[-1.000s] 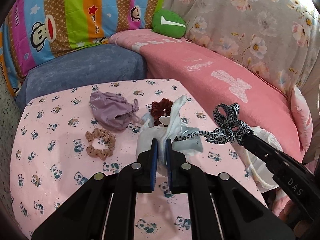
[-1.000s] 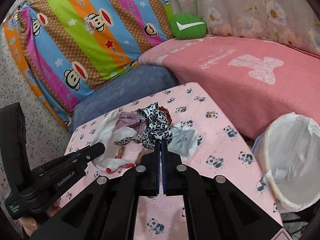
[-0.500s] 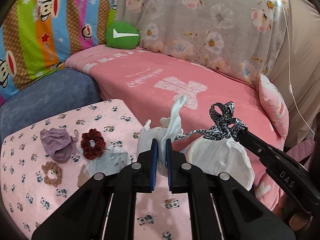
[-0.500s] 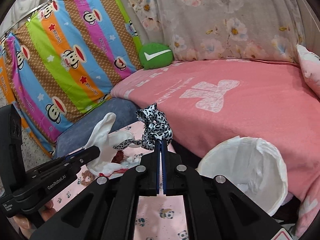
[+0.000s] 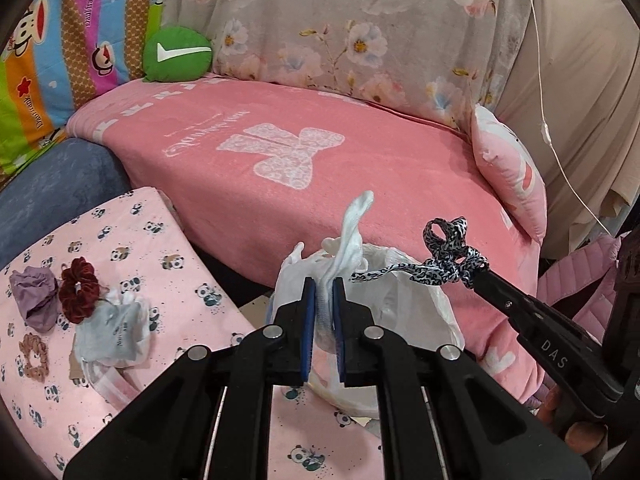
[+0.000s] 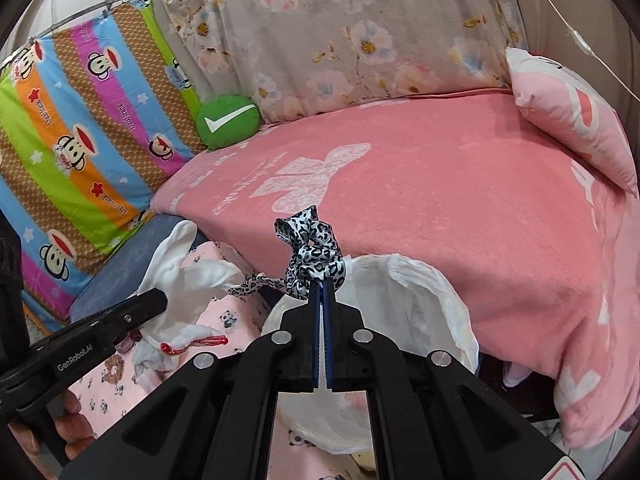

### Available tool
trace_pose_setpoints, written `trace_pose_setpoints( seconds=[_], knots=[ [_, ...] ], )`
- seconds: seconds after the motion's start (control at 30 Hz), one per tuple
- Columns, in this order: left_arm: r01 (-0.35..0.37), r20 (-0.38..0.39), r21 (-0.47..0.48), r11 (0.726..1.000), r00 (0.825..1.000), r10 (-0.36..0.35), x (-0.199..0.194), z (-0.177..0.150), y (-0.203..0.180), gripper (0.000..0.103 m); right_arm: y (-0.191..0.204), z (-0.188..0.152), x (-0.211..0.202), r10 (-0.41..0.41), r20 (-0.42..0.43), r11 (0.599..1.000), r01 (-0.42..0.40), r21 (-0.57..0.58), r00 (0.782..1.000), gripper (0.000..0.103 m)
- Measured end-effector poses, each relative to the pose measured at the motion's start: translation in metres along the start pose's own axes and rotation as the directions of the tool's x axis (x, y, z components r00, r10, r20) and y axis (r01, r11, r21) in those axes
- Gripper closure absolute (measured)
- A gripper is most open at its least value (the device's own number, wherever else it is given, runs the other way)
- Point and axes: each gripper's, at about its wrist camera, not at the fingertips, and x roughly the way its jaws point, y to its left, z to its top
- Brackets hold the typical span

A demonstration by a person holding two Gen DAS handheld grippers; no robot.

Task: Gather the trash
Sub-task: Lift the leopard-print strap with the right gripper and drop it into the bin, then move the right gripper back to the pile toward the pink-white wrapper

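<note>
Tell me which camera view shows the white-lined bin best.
The right wrist view. There the bin shows its open mouth and most of its white liner, just beyond the right claw. In the left wrist view the bin is partly hidden behind the left claw and the white cloth it grips.

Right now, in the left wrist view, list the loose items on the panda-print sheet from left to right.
Purple cloth → dark red scrunchie → grey-white wrapper. The tan scrunchie sits below the purple cloth, so its place in the order is unclear.
</note>
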Motion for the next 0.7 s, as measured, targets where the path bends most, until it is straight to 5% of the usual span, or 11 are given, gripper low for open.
trace_pose_setpoints(
  seconds=[0.2,0.27,0.33,0.4,0.7],
  knots=[
    [0.023,-0.016,0.024,0.999,1.0,-0.023,0.015,-0.002,-0.017,0.091,-0.019,-0.005,0.006,-0.027,-0.012,0.999,0.027,0.017,1.0,0.099],
    [0.025,-0.017,0.032,0.999,1.0,-0.025,0.017,-0.003,-0.02,0.083,-0.023,-0.007,0.009,-0.031,-0.018,0.999,0.031,0.023,0.999,0.096],
    [0.01,-0.007,0.028,1.0,1.0,-0.01,0.017,-0.004,-0.02,0.042,-0.025,-0.008,0.009,-0.046,-0.013,0.999,0.046,0.027,0.999,0.093],
    [-0.015,0.031,0.018,1.0,0.999,0.015,0.013,-0.005,-0.019,0.03,-0.024,-0.01,0.009,-0.047,-0.016,0.998,0.047,0.029,0.999,0.092],
    [-0.057,0.034,-0.036,0.998,0.998,0.059,0.003,-0.01,0.003,0.03,-0.003,-0.017,0.01,-0.018,-0.025,1.0,0.018,-0.001,1.0,0.072]
  ],
)
